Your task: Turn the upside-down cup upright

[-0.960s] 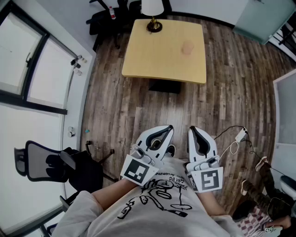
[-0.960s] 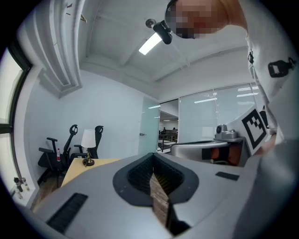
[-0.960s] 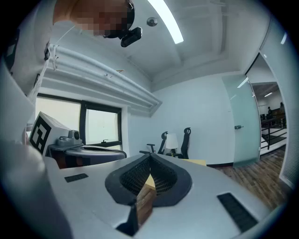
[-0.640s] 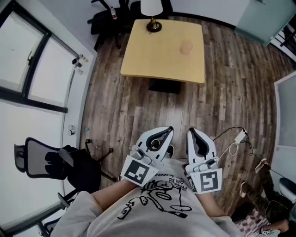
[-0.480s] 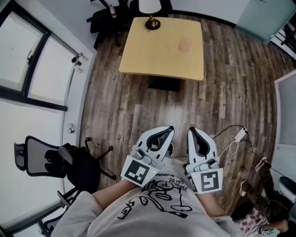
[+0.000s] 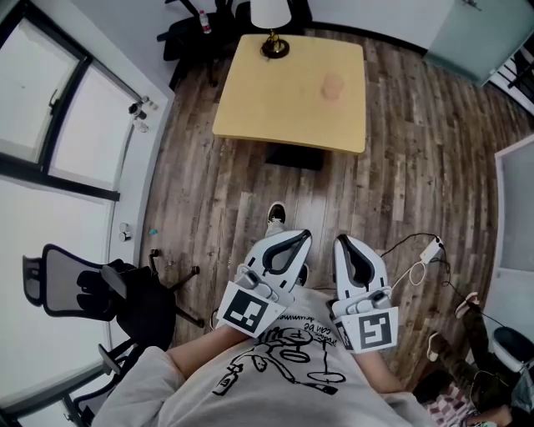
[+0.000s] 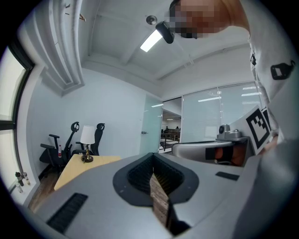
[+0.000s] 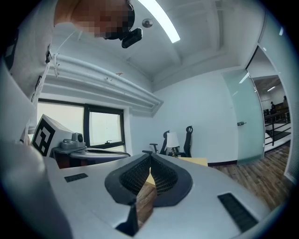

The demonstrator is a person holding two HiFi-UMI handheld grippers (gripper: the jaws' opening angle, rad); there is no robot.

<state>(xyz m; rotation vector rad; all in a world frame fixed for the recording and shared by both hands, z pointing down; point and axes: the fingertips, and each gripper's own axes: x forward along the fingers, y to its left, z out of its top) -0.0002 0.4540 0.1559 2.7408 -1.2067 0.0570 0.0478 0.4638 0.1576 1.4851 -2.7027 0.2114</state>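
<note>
A pale cup (image 6: 333, 85) stands on the light wooden table (image 6: 275, 108) far ahead across the floor; I cannot tell from here which way up it is. My left gripper (image 6: 302, 235) is held close to my chest, level, its jaws shut with nothing between them (image 7: 153, 158). Beside it my right gripper (image 6: 340, 241) is also shut and empty (image 8: 150, 161). Both are well short of the table.
A lamp with a white shade (image 6: 274, 18) stands at the table's far edge. Black office chairs (image 6: 196, 25) stand behind the table and another (image 6: 92, 292) at my left. Windows (image 6: 50, 117) line the left wall. A cable and plug (image 6: 430, 250) lie on the wooden floor at right.
The table has slid slightly left in the head view and a shoe now shows on the floor ahead of the grippers. Both grippers have sunk a little in the picture and stay shut.
</note>
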